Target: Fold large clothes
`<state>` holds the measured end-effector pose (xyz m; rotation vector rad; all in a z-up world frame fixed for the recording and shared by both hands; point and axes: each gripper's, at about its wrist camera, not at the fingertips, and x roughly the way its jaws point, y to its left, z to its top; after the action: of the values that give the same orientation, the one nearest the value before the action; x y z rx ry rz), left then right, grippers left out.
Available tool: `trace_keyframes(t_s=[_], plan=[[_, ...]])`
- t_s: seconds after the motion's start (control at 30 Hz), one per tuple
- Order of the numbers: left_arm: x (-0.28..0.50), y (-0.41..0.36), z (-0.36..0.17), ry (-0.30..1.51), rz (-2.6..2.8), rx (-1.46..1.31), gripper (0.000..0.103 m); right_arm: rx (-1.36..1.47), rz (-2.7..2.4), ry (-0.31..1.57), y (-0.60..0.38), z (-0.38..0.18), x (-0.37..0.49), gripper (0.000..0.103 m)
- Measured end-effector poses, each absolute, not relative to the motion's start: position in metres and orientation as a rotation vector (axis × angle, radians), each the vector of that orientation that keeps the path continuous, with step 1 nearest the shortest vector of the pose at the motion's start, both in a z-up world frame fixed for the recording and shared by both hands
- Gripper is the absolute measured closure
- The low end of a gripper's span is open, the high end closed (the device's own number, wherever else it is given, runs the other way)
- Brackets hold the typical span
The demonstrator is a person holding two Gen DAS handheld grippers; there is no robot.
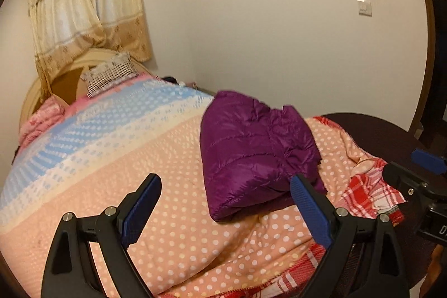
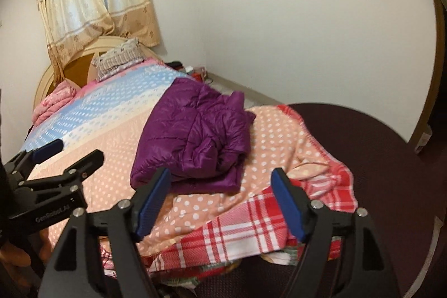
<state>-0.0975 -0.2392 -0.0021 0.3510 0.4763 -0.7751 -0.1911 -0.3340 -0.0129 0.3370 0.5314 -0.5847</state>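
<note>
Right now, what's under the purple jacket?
The folded jacket lies on the polka-dot blanket. A red plaid blanket shows beneath that at the bed's near end. Anything directly under the jacket is covered.

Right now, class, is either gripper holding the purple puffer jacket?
No, the purple puffer jacket lies folded on the dotted blanket, clear of both open grippers.

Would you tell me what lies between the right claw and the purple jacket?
Nothing: in the right wrist view the open right claw hangs over bare dotted blanket before the purple jacket.

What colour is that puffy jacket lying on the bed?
The jacket is deep purple, shown best from the right wrist view.
</note>
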Motion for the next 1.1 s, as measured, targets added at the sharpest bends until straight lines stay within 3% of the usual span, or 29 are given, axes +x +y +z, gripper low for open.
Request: trace_keyframes(t_s=[0.07, 0.63, 1.1], plan=[[-0.107, -0.234, 0.008, 0.445, -0.776, 0.348, 0.009, 0.333, -0.592, 0.487, -0.331, -0.002, -0.201, 0.010], [-0.129, -0.210, 0.044, 0.326, -0.723, 0.291, 0.009, 0.279, -0.612, 0.283, -0.298, 0.036, -0.212, 0.009], [-0.134, -0.200, 0.056, 0.295, -0.722, 0.250, 0.009, 0.214, -0.632, 0.232, -0.280, 0.045, -0.211, 0.004]])
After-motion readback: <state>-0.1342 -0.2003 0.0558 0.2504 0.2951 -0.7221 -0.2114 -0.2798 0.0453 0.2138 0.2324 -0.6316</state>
